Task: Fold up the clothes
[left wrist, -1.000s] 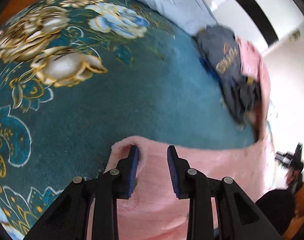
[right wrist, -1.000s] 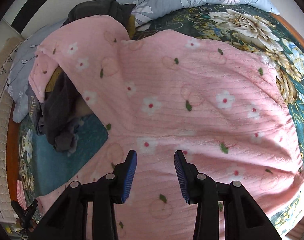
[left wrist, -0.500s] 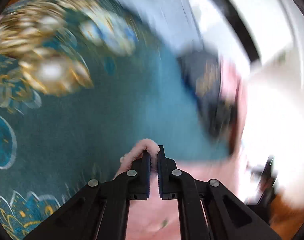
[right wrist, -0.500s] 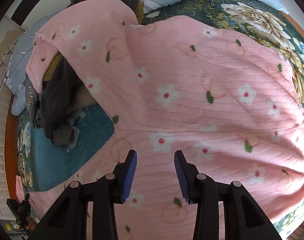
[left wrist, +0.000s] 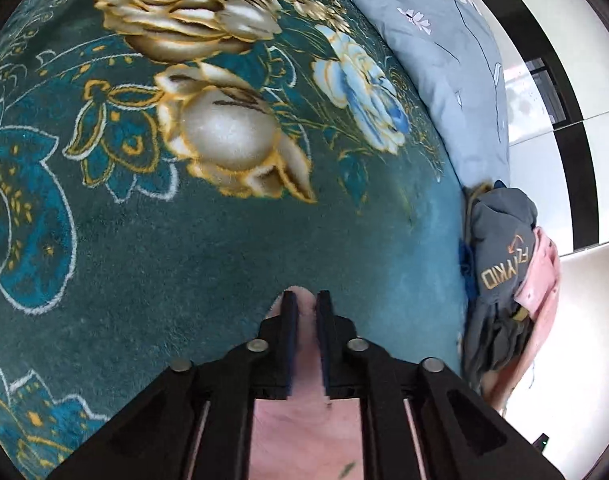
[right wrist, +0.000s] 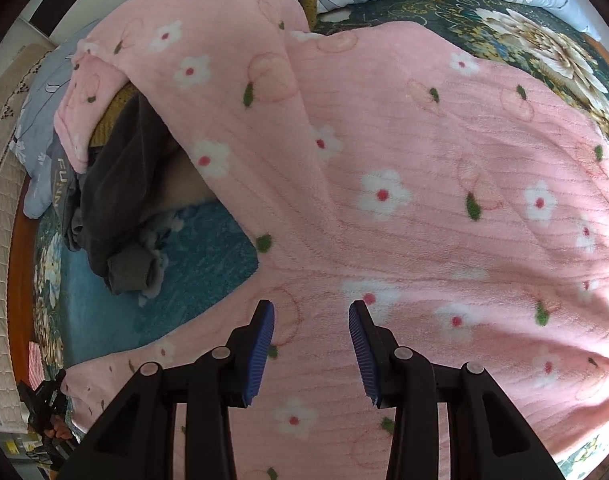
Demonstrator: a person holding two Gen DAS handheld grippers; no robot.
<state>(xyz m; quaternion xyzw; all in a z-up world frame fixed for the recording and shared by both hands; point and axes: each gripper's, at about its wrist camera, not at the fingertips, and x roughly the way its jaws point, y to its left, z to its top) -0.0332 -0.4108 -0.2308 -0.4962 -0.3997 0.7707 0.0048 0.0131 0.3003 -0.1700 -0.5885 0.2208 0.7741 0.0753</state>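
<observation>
Pink garment (right wrist: 404, 184): fleecy pink clothing printed with white flowers and peach outlines, spread over a teal floral bedspread (left wrist: 224, 248).
Left gripper (left wrist: 303, 304): fingers pressed almost together, pinching a small fold of the pink fabric's edge between the blue pads; the fabric runs back under the gripper toward the camera.
Right gripper (right wrist: 310, 312): fingers spread wide, holding nothing, poised over the pink fabric close to its near edge; whether the tips touch the cloth cannot be told.
Left wrist view only: open teal bedspread with gold and pale-blue flowers ahead of the gripper, a grey-blue pillow (left wrist: 444, 60) along the far right, and a dark grey garment (left wrist: 500, 248) with orange lettering, with pink cloth draped on its far side.
Right wrist view only: nearly the whole pink piece, and the left gripper seen small at the far lower left corner of the cloth.
Lie of the garment: its long side runs left to right across the right wrist view; one narrower part reaches up and left, draped over a pile of dark clothes (right wrist: 120, 200).
</observation>
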